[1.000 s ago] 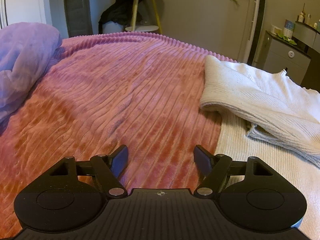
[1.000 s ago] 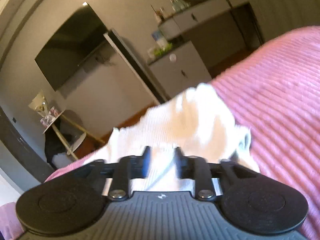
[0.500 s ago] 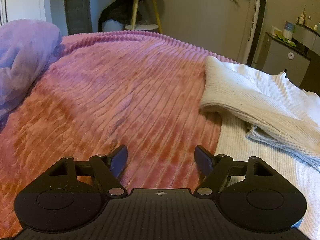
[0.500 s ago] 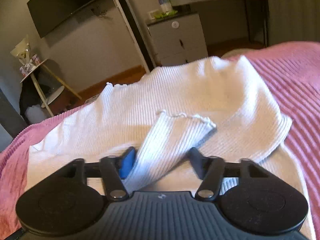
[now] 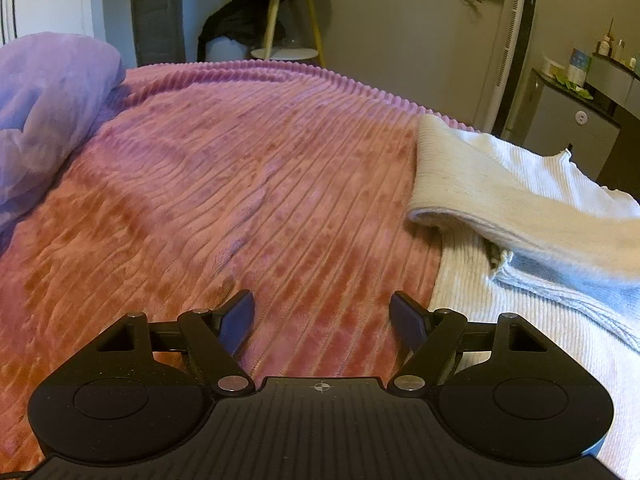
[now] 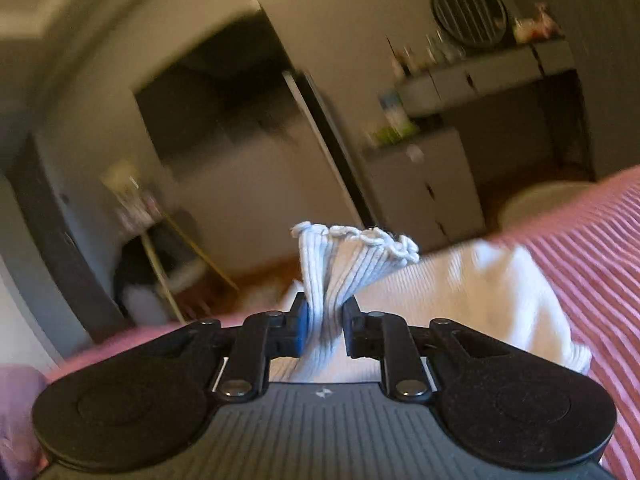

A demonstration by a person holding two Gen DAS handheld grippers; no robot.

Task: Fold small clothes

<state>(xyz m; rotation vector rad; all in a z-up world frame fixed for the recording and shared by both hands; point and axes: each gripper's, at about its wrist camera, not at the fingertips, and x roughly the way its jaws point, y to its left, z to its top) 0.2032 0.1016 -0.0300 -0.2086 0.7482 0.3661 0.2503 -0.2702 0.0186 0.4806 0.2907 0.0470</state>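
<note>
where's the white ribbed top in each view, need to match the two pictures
Left wrist view: the white ribbed top lies on the pink bedspread at the right edge, partly folded over itself.
Right wrist view: its frilled sleeve end stands up at centre, pinched in the right hand-held gripper; the rest spreads blurred to the right.
Shared landmark: the grey cabinet beyond the bed.

Pink ribbed bedspread (image 5: 248, 184), purple pillow (image 5: 44, 112), round side table (image 5: 285, 20), possibly a wall-mounted television (image 6: 212, 96)
</note>
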